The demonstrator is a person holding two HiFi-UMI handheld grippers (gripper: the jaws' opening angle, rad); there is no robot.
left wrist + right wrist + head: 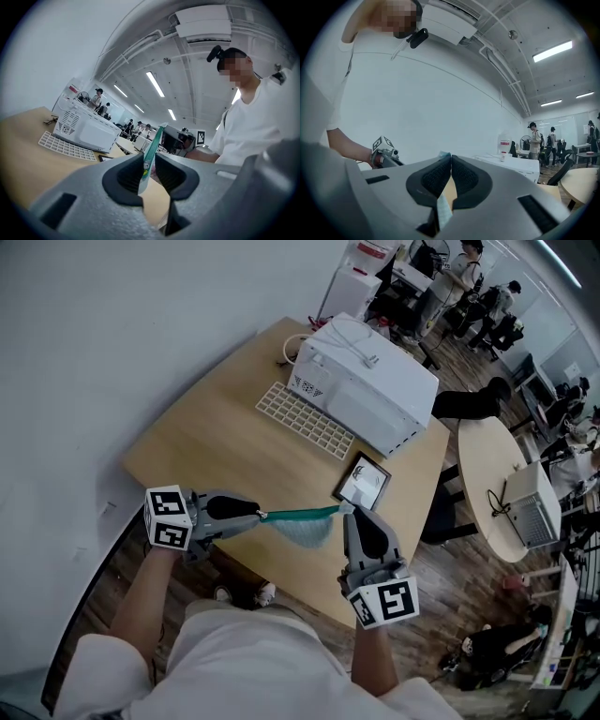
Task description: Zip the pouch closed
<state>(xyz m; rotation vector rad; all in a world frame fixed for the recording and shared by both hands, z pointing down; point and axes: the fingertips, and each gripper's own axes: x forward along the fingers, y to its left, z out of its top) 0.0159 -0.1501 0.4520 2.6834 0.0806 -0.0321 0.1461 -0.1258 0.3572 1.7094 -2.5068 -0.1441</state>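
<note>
Office worktop (225,451) of pale wood: above its near edge, the teal pouch (302,521) hangs stretched between the left hand-held gripper (257,514) and right hand-held gripper (348,513), each clamped on one end.

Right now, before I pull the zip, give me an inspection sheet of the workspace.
Surface: wooden table.
Job's things: teal pouch, held off the table, stretched between both grippers.
Clutter: microwave; keyboard in front of it; black frame near the right gripper.
Grippers: left gripper shut on the pouch's left end; right gripper shut on its right end.
Cables: white cord on top of the microwave; a cable at its far left corner.
Surroundings: wall to the left; round table with a white box to the right; people beyond.
</note>
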